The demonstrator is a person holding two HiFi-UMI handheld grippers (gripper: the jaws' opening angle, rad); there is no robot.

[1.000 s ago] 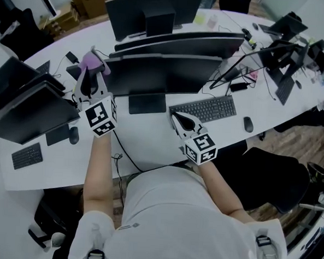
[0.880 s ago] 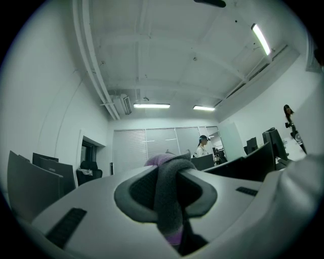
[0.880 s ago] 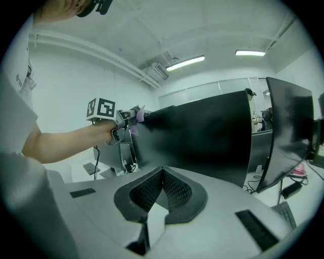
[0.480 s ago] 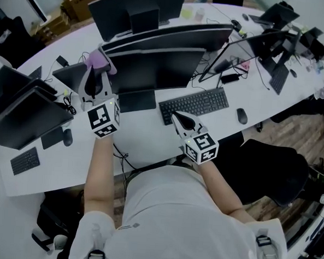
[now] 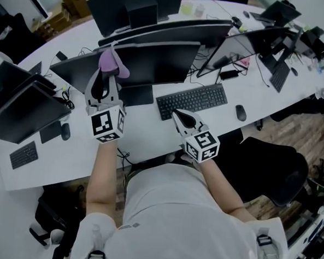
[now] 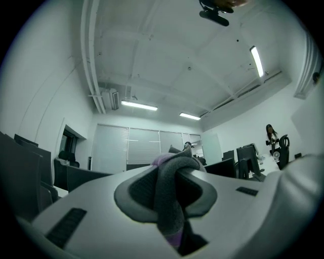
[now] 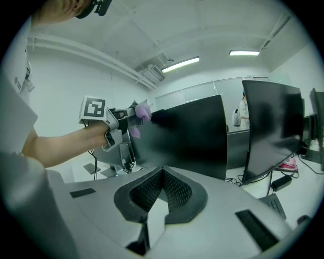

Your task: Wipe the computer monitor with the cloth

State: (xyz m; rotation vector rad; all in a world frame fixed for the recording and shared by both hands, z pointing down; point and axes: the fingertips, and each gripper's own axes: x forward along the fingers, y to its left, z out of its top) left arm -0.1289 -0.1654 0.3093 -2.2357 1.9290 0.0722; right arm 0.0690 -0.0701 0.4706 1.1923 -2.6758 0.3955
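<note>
Moving up and rightward since a second ago, the cloth is now pressing against the monitor's top edge, near its 9 o'clock end. The left gripper's jaws are clamping it. At 4 o'clock from the cloth, the right gripper is hovering over the desk, jaws together on nothing. The keyboard is lying just beyond, at 1 o'clock.

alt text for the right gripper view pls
The left claw holds a purple cloth at the top left corner of a dark monitor. In the foreground the right claw has its jaws together with nothing between them.
</note>
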